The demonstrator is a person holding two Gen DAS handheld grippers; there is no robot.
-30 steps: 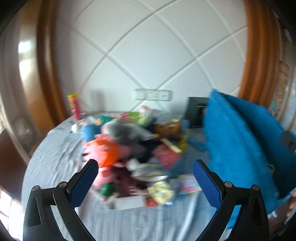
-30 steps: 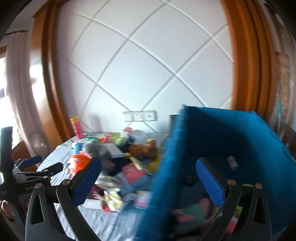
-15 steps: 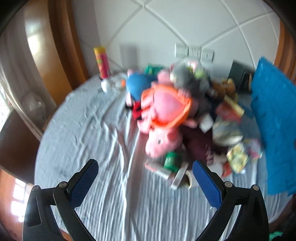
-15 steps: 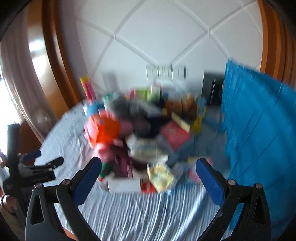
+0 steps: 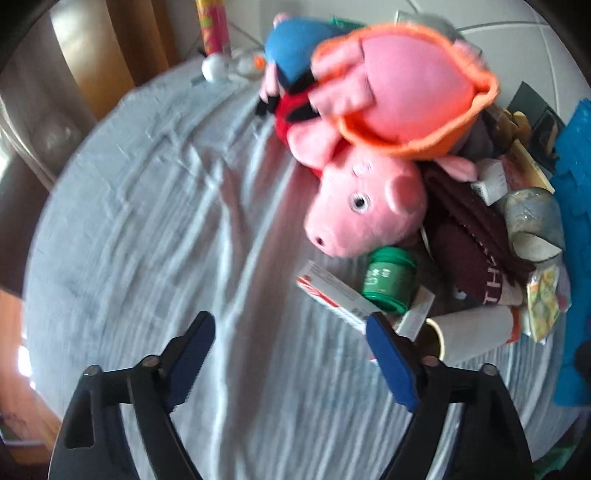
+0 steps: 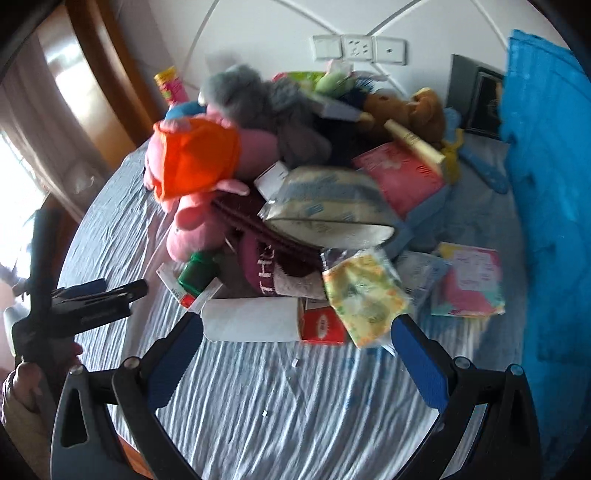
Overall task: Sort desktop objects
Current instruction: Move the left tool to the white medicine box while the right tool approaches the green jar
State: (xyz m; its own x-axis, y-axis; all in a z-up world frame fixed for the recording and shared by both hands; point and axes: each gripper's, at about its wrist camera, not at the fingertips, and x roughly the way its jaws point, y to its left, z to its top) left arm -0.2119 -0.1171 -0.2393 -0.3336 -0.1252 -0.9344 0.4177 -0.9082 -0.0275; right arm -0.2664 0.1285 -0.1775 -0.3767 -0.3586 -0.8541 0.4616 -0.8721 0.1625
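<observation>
A heap of objects lies on a round table with a grey-blue cloth. A pink pig plush with an orange dress tops it. Below are a green jar, a red-and-white box and a white paper tube. My left gripper is open and empty, just short of the box and jar. My right gripper is open and empty, in front of the paper tube, a small red box and a yellow-green packet. The left gripper shows at the left of the right wrist view.
A blue fabric bin stands at the right of the table. The heap also holds a grey plush, a brown plush, a maroon cloth, a silver-blue bag and pink cards. A yellow-pink can stands at the back.
Both grippers have dropped and tilted down toward the heap's near edge. The right one swung left, away from the blue bin. Both stayed open.
</observation>
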